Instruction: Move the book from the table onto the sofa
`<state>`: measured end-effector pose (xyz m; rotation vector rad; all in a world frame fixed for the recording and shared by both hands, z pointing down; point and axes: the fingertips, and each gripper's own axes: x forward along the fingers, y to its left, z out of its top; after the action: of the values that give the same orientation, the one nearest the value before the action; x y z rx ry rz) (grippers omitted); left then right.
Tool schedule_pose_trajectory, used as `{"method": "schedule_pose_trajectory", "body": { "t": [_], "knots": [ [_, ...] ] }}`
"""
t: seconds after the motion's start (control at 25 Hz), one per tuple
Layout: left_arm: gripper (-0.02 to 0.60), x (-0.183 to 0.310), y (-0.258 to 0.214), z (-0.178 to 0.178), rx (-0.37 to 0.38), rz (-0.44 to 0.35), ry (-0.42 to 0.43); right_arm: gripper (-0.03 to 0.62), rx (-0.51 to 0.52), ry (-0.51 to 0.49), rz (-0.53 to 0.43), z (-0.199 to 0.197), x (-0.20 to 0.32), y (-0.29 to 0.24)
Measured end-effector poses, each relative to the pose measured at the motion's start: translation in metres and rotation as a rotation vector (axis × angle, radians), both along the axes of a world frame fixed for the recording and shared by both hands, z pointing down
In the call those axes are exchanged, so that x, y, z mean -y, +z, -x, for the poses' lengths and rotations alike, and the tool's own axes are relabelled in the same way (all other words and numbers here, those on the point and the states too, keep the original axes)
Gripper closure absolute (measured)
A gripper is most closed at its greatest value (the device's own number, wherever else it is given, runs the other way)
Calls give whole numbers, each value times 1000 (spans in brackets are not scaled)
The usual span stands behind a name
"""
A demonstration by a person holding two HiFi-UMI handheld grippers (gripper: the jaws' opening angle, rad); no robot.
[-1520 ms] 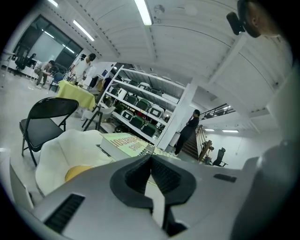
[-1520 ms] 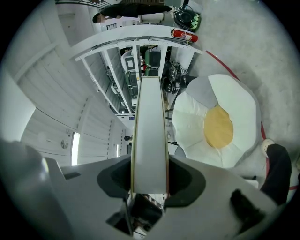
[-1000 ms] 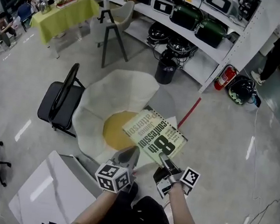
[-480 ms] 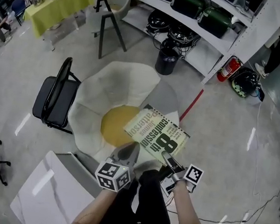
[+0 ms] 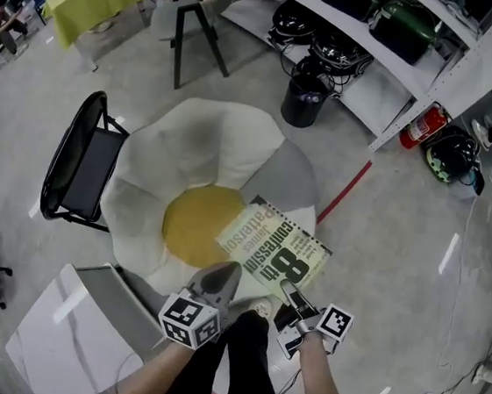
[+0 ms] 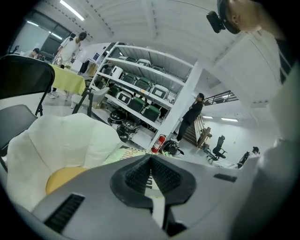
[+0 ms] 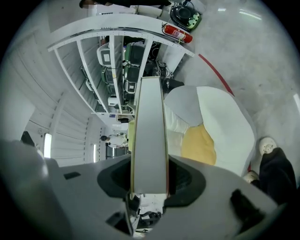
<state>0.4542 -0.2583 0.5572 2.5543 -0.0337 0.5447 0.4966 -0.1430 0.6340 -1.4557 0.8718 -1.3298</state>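
Right gripper (image 5: 289,288) clamps the book (image 5: 273,250) reading "8th confession"; left gripper (image 5: 223,275) closed, empty.

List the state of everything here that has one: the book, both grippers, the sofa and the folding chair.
book: closed, cover up, held over the sofa's near edge.
right gripper: shut on the book.
left gripper: jaws together, nothing between them.
sofa: on the floor, book not yet released onto it.
folding chair: unfolded, upright beside the sofa.
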Motion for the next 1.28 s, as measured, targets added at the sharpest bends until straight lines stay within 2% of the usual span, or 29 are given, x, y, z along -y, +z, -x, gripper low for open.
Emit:
{"method": "schedule_pose_trajectory", "body": {
  "t": [0.2,0.36,0.56,0.92,1.12,1.28],
  "knots": [
    [571,-7,49,-34,10,14,-14,424,-29,-72,30,-26,4,55],
    [572,-11,93,-59,21,23,-21,424,-13,-116,37,-46,12,105],
    [571,-12,149,-76,40,35,-31,424,-2,-151,57,-59,18,164],
    [571,-5,233,-84,73,48,-30,424,-33,-230,166,-73,9,253],
    [571,-7,255,-86,81,64,-8,424,-58,-277,263,-81,-3,291],
    [571,-6,268,-83,93,67,5,422,-75,-264,275,-88,2,306]
  ]
}}
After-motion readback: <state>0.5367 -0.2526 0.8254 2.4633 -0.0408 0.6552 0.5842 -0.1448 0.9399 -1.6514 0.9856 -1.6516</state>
